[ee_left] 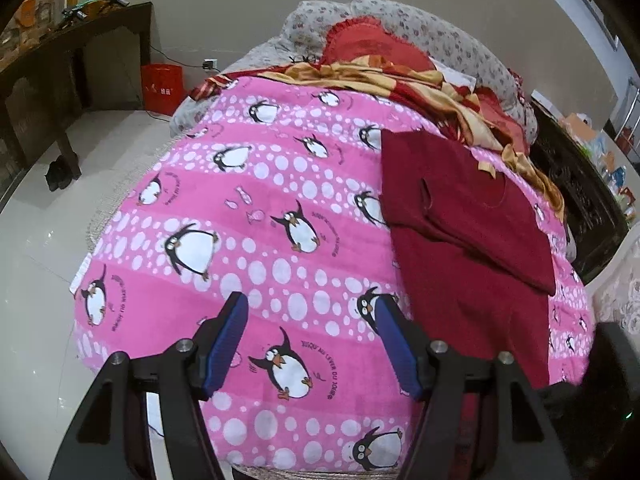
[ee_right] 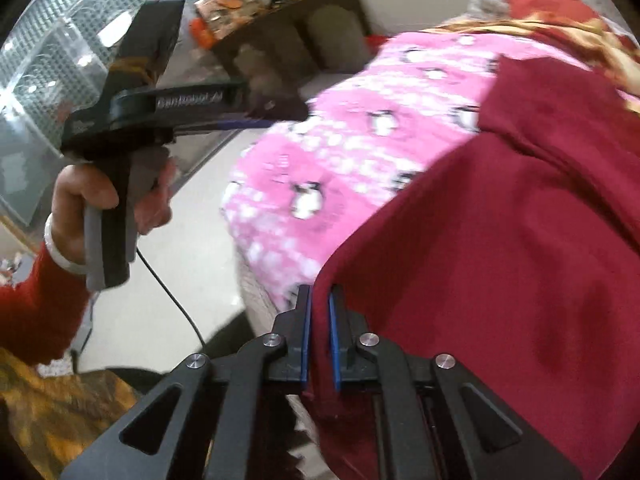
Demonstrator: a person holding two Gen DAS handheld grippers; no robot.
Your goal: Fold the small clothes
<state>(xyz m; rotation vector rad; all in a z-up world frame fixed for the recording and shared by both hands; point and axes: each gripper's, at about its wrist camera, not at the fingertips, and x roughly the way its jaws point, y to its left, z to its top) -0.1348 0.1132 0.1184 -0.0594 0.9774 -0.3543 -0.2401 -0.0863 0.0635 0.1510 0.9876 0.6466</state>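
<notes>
Right gripper (ee_right: 319, 300) clamped on the near edge of the dark red garment (ee_left: 472, 240) — it lies partly folded on the right side of the pink penguin blanket (ee_left: 248, 200). Left gripper (ee_left: 310, 308) spread wide, nothing between its pads, above bare blanket just beside the garment.

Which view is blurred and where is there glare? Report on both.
Left wrist view: sharp, fisheye-bent, soft glare on the floor tiles. Right wrist view: motion-smeared, penguin blanket and left gripper streaked, though the right gripper pinching the red garment stays crisp.
</notes>
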